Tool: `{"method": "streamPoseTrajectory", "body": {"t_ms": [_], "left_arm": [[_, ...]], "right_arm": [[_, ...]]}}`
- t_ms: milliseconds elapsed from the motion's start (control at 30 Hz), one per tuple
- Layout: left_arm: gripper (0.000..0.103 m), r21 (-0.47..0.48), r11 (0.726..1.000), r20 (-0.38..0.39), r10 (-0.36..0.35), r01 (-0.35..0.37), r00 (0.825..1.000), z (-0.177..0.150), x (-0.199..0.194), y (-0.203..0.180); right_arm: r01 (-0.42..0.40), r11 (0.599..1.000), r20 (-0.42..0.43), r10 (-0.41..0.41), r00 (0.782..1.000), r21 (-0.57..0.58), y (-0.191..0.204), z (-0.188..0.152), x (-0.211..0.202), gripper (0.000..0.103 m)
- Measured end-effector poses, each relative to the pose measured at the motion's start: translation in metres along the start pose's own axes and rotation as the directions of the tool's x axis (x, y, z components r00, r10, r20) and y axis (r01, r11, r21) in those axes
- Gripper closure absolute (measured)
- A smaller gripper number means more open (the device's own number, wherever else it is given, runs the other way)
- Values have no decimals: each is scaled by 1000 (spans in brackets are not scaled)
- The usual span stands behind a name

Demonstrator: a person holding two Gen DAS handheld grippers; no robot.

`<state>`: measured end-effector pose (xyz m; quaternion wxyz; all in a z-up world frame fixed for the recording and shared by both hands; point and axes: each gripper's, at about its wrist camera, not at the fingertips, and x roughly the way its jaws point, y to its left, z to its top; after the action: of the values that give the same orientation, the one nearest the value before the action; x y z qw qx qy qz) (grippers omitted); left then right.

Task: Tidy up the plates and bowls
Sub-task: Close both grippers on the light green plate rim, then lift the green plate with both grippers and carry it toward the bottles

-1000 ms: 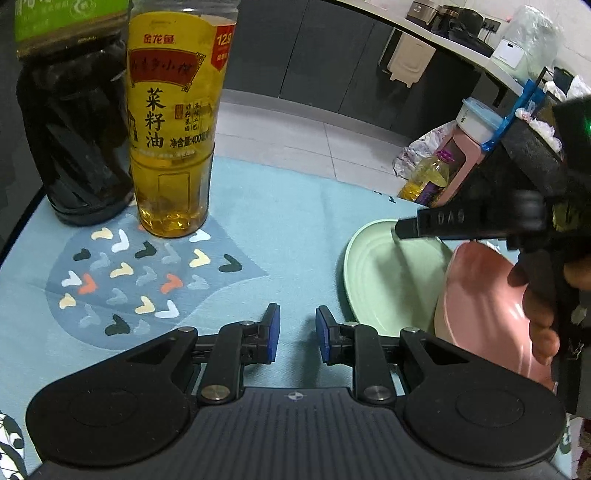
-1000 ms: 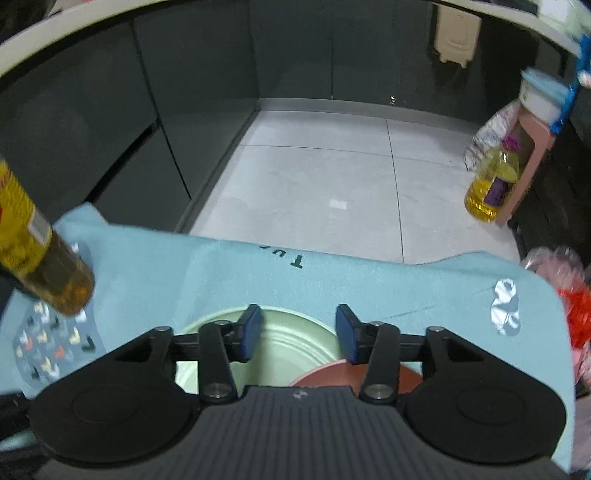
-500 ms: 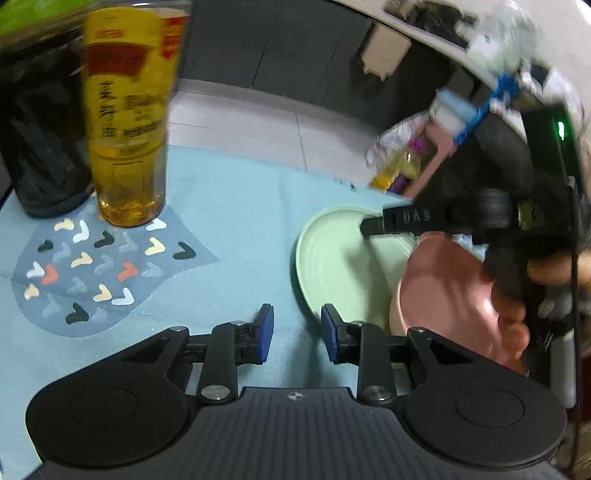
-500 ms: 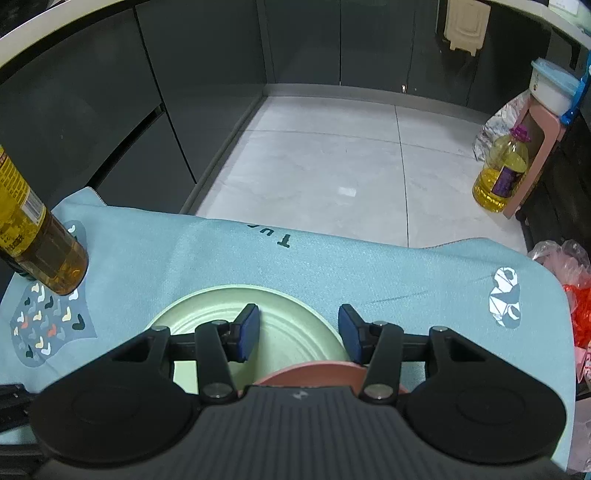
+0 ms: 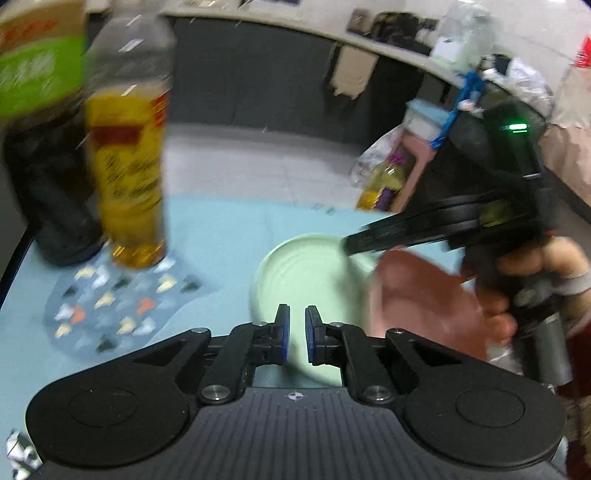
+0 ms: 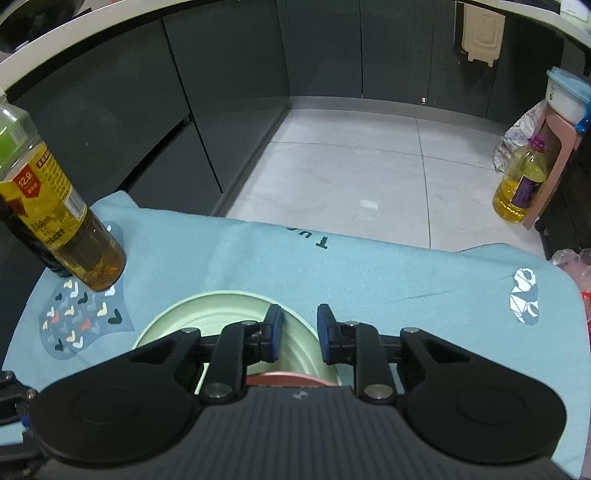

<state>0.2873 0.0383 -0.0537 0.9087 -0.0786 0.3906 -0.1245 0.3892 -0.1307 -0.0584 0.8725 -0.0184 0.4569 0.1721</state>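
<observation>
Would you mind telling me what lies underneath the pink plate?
The pink plate overlaps the right side of the green plate, which sits on the blue cloth. Whatever else lies beneath the pink plate is covered.

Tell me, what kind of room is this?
Probably a home kitchen. Dark cabinets run under a pale countertop, cooking oil bottles stand about, and a green plate sits on a blue tablecloth.

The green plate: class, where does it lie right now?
The green plate lies on the blue cloth, right of the oil bottle in both views, its near right side overlapped by the pink plate.
</observation>
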Motion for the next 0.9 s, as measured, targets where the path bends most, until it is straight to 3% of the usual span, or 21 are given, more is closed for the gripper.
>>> {"method": "streamPoseTrajectory", "body": {"t_ms": [100,267,533,767,900], "left_arm": [[89,-47,998,-52,34,-37,998,-6,4,17],[85,-78,997,-118,-6,-3,993,-15,13,25],[85,-92,996,-117,-3,-8,993,-11,18,20],[81,-144,989,-59,-23,15,998,-3,8,26],[78,-160,986,-123,-70,50,990,0,28,16]], "right_arm": [[-14,999,-6,14,1000,42,-11,-2,-5,76],[8,999,-34,-7,999,37,-17,-7,-5,71],[-48,999,-110,49,993,18,-18,-13,-2,69],[-64,997,-95,67,993,34,-24,-19,-6,69],[-51,999,-80,51,995,2,-19,-23,-8,69]]}}
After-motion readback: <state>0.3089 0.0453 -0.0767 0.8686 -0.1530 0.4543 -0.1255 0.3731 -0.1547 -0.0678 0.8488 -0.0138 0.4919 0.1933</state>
